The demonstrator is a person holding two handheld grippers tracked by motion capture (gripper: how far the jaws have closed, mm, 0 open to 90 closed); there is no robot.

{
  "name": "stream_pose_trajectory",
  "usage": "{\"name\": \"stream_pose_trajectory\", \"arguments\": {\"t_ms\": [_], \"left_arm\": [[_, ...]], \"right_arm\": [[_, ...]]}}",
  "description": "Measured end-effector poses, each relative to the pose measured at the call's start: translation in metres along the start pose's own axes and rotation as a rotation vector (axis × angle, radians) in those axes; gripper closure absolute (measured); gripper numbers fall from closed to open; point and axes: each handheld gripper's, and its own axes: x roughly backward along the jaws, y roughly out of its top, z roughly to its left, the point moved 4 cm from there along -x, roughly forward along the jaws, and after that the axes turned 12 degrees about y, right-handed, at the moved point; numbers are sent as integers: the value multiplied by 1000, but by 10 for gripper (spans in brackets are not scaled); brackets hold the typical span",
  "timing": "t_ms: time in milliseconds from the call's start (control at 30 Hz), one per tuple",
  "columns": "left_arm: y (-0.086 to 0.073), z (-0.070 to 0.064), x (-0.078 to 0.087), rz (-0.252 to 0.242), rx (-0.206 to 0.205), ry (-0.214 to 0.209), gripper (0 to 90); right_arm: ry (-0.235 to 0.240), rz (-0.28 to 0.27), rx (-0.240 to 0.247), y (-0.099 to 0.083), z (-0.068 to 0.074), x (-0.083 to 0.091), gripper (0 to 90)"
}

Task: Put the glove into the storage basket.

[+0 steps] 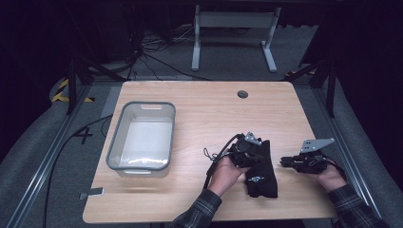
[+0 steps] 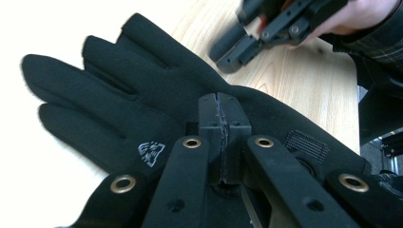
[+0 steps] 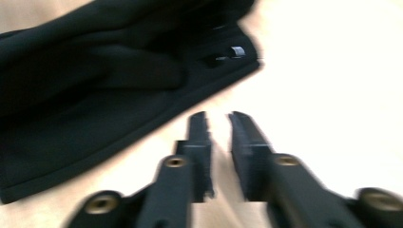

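Left gripper (image 2: 222, 124): jaws pressed together over the black glove (image 2: 119, 118); whether any cloth is caught between them, cannot tell. Right gripper (image 3: 217, 124): jaws a narrow gap apart, empty, just beside the glove's cuff edge. Glove lies flat at the near right of the desk (image 1: 204, 109), well apart from the grey bin (image 1: 114, 142). Judgement: confirm a firm pinch before lifting; bring the right gripper in low at the cuff.
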Motion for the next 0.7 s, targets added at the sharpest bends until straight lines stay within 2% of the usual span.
{"name": "stream_pose_trajectory", "arguments": {"t_ms": [133, 200, 333, 433, 567, 667, 700], "left_arm": [[4, -9, -13, 11, -21, -15, 897], [5, -13, -18, 17, -28, -19, 897], [7, -20, -29, 26, -50, -28, 897], [7, -23, -37, 41, -49, -35, 897], [5, -24, -46, 64, -62, -28, 897], [-1, -24, -58, 108, -82, -2, 898], [-1, -24, -58, 108, -82, -2, 898]], "right_arm": [[-53, -40, -35, -2, -10, 7, 501], [-73, -48, -53, -4, -14, 9, 440], [-86, -47, -60, -6, -18, 9, 391], [-102, -43, -60, -7, -20, 8, 356], [-111, -42, -64, -7, -22, 7, 320], [-115, -40, -76, -9, -25, 7, 289], [-115, -40, -76, -9, -25, 7, 289]]}}
